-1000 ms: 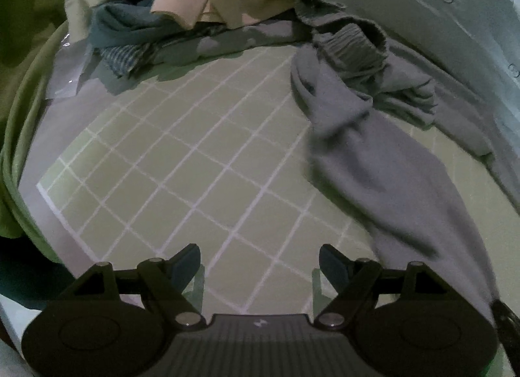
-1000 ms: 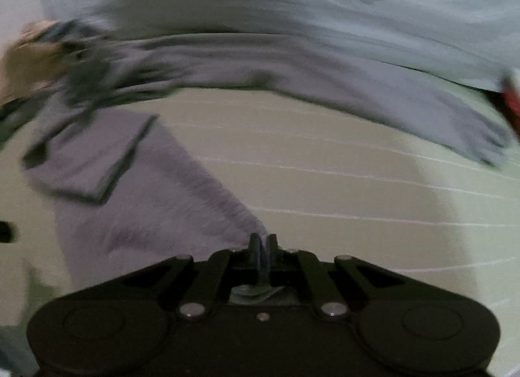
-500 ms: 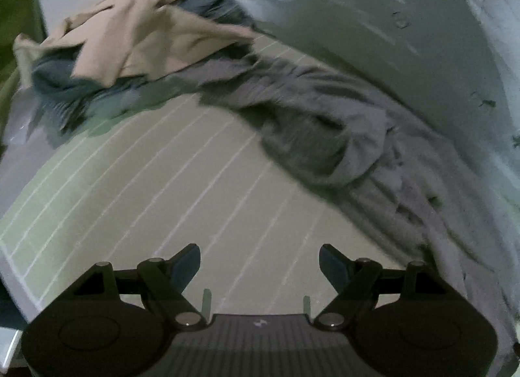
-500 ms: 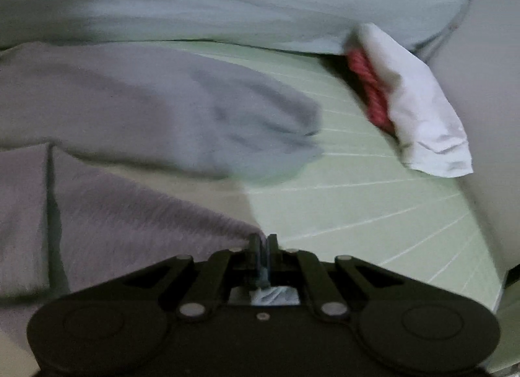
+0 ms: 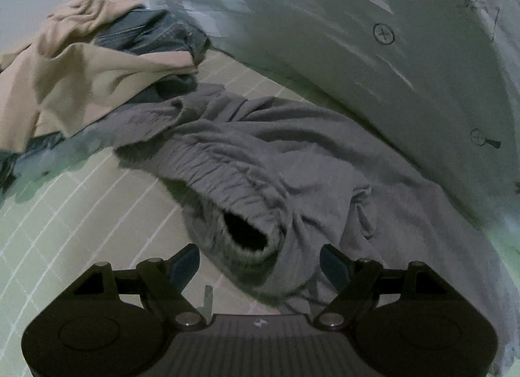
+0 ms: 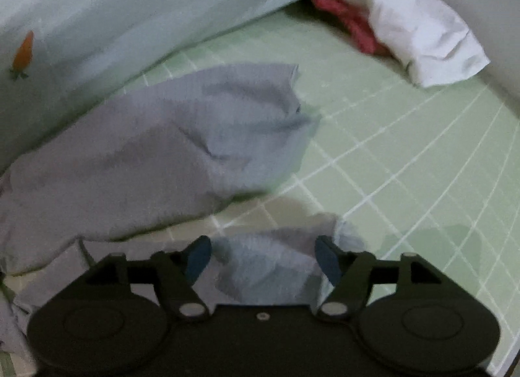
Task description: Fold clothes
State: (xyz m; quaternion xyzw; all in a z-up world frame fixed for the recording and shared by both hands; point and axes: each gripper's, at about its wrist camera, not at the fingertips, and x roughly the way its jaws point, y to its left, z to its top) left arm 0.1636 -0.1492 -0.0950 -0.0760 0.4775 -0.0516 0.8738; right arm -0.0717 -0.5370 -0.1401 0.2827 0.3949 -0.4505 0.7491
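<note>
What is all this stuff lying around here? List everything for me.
Grey sweatpants: one, grey, crumpled on the mat, ribbed cuff between the left fingers.
Beige garment: one, beige, atop the far pile.
Dark blue garment: one, under the beige one.
White cloth: one, far corner.
Red cloth: one, beside the white.
Grid mat: one, light green.
Left gripper: open.
Right gripper: open over the grey fabric.

Pale green sheet with a white grid [image 6: 406, 162], and a light blue-grey padded wall [image 6: 130, 13] bearing a small orange carrot motif [image 6: 23, 53].
</note>
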